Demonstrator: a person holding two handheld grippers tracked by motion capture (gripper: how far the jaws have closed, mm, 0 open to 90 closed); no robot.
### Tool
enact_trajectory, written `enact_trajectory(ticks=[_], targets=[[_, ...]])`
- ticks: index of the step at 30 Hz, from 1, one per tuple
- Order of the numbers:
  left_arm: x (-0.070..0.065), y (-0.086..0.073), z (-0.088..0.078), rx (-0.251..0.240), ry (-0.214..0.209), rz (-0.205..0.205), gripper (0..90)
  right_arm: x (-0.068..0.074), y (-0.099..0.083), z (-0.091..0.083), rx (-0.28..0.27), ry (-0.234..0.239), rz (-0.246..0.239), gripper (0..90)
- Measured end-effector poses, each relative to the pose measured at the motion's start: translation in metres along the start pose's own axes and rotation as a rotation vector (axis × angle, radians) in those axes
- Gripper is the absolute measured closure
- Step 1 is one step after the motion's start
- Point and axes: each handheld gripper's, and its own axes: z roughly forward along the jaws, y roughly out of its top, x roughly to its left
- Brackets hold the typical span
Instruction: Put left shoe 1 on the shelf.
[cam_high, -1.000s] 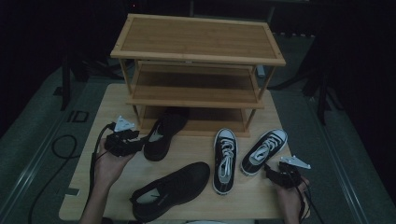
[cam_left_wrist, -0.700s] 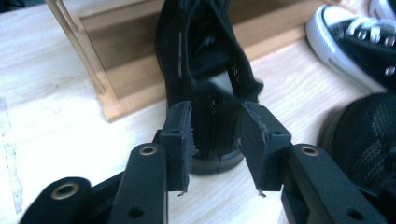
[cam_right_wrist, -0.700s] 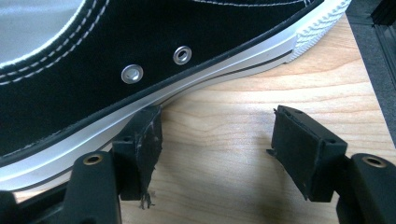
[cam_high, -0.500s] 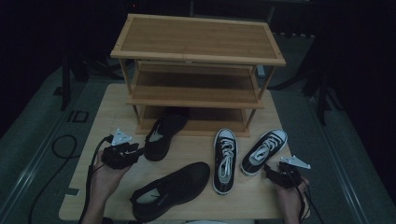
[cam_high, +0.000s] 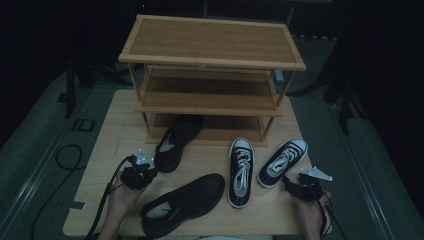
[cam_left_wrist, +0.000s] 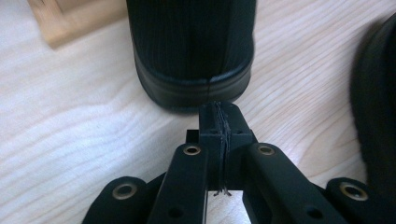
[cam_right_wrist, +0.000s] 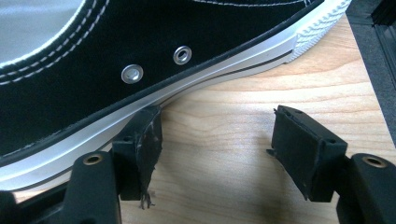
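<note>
Left gripper (cam_high: 141, 169): we find its jaws pressed flat together with nothing between them; they have just been closing, and the pads (cam_left_wrist: 219, 122) meet just short of a shoe's heel
Black slip-on shoe, upper (cam_high: 177, 142): straight ahead of our closed left fingertips, heel toward them, just beside or perhaps touching, we cannot tell which; its toe lies under the rack's lowest shelf
Same shoe, left gripper view (cam_left_wrist: 194, 51): ribbed black heel with a rubber rim, directly beyond the joined pads
Black slip-on shoe, lower (cam_high: 182, 202): to the right of our left fingers, near them, lying on the table with its opening up
Right gripper (cam_high: 295, 184): we find its jaws standing wide apart, holding nothing
Right fingertips (cam_right_wrist: 142, 140): one pad sits against the white sole edge of a sneaker; the other stands over bare wood, well apart from it
Black-and-white sneaker, right (cam_high: 282, 162): just ahead of our open right fingers, heel end nearest them
Black-and-white sneaker, left (cam_high: 241, 171): to the left of our right fingers, near, laces up
Wooden shoe rack (cam_high: 212, 50): beyond both sets of fingers
Table (cam_high: 117, 130): light wood, under everything listed
</note>
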Motion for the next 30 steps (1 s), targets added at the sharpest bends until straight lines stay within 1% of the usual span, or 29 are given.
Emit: enact_trajectory(ticks=[1, 2, 11, 13, 16, 21, 22, 25, 26, 27, 28, 29, 30], targets=[[0.000, 0.000, 0.000, 0.000, 0.000, 0.000, 89.7, 0.000, 0.000, 0.000, 0.000, 0.000, 0.000, 32.9], [0.001, -0.002, 0.005, 0.021, 0.005, -0.006, 89.8, 0.000, 0.000, 0.000, 0.000, 0.000, 0.000, 32.9], [0.005, -0.004, 0.017, 0.052, 0.024, -0.020, 89.9, 0.000, 0.000, 0.000, 0.000, 0.000, -0.001, 32.9], [0.005, -0.003, 0.020, 0.056, 0.030, -0.016, 89.8, 0.000, 0.000, 0.000, 0.000, 0.001, 0.000, 32.8], [0.001, 0.002, 0.024, 0.071, 0.058, 0.011, 89.8, 0.000, 0.000, 0.000, 0.000, 0.001, -0.001, 32.8], [-0.001, 0.006, 0.025, 0.067, 0.058, 0.017, 89.8, 0.000, 0.000, 0.000, 0.000, 0.001, -0.001, 32.8], [-0.001, 0.009, 0.025, 0.058, 0.065, 0.012, 89.8, 0.000, 0.000, 0.000, 0.000, 0.001, -0.001, 32.7], [0.000, 0.012, 0.025, 0.047, 0.066, 0.006, 89.8, 0.000, 0.000, 0.000, 0.000, 0.001, -0.001, 32.7], [0.000, 0.015, 0.025, 0.039, 0.032, 0.007, 89.8, 0.000, 0.000, 0.000, 0.001, 0.001, -0.001, 32.7], [0.000, 0.015, 0.025, 0.039, 0.032, 0.007, 89.8, 0.000, 0.000, 0.000, 0.001, 0.001, -0.001, 32.7], [-0.004, 0.018, 0.027, 0.033, 0.027, 0.025, 89.9, 0.000, 0.000, 0.000, 0.001, 0.001, -0.001, 32.7], [-0.004, 0.018, 0.027, 0.033, 0.027, 0.025, 89.9, 0.000, 0.000, 0.000, 0.001, 0.001, -0.001, 32.7], [-0.008, 0.022, 0.029, 0.025, 0.024, 0.035, 89.9, 0.000, 0.000, 0.000, 0.001, 0.001, -0.001, 32.7]])
